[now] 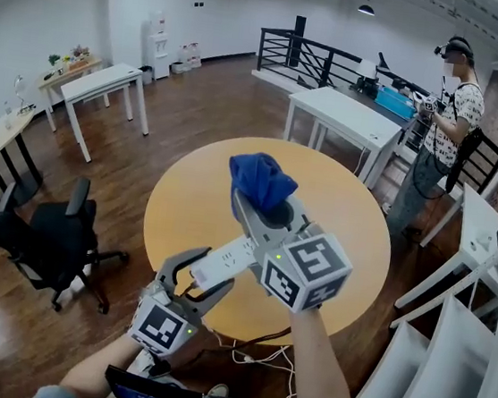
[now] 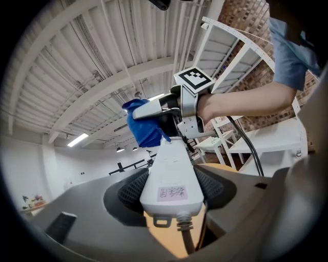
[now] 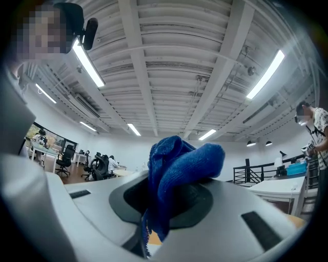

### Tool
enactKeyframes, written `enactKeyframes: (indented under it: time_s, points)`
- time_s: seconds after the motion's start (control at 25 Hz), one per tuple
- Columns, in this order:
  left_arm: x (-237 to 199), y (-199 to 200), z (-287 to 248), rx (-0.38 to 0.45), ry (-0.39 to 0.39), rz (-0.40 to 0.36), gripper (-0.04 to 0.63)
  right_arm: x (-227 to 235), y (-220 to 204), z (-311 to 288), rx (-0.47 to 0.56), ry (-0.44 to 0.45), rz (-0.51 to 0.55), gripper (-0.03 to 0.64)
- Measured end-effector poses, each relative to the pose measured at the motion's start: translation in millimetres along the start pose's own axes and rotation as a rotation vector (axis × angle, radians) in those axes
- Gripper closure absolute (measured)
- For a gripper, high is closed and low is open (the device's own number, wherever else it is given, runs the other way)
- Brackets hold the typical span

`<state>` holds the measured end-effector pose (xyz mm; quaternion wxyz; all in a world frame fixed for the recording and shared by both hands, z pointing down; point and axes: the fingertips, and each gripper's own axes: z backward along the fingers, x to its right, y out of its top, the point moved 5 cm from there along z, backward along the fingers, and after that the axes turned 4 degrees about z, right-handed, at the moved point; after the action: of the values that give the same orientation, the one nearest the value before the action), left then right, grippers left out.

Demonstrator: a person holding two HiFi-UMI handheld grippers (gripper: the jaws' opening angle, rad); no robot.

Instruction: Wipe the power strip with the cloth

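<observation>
At the far left of the head view we see a black office chair on the wood floor, partly cut by the frame edge. Next, low in the middle, the left gripper has its jaws clamped on the sides of the long white plastic power strip, near its cord end. The strip is held up over the near side of the round light-wood table. From the left gripper view we see only the strip's plain back with a small label, its print too small for us to read, and a grey cord that runs out of the bottom of the picture. The strip's far end is covered by the right gripper, whose jaws pinch the bunched blue terry cloth. The cloth hides those jaw tips in the head view. It sits at the strip's far end, but we cannot tell whether it presses on it. In the right gripper view the cloth fills the gap and we cannot make out the strip. White cables lie tangled on the floor below the table edge. At the far right a person stands among white tables.
</observation>
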<state>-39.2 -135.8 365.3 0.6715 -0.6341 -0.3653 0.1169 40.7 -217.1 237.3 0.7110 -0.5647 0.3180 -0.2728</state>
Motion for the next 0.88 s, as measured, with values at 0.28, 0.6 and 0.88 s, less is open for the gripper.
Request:
enactKeyframes:
  time_s: [0.28, 0.6, 0.88]
  points:
    - [-3.5, -3.1, -1.9, -0.012, 0.012, -0.003, 0.311, -31.9, -12.0, -12.4, -0.006, 0.069, -0.020, 0.549]
    - [-6.7, -6.7, -4.9, -0.024, 0.024, 0.006, 0.311, -60.0, -21.2, -18.3, 0.004, 0.130, -0.044, 0.549]
    - [-9.1, -5.1, -8.4, -0.021, 0.021, 0.005, 0.311, -60.2, -23.7, -20.8, -0.001, 0.132, -0.053, 0.549]
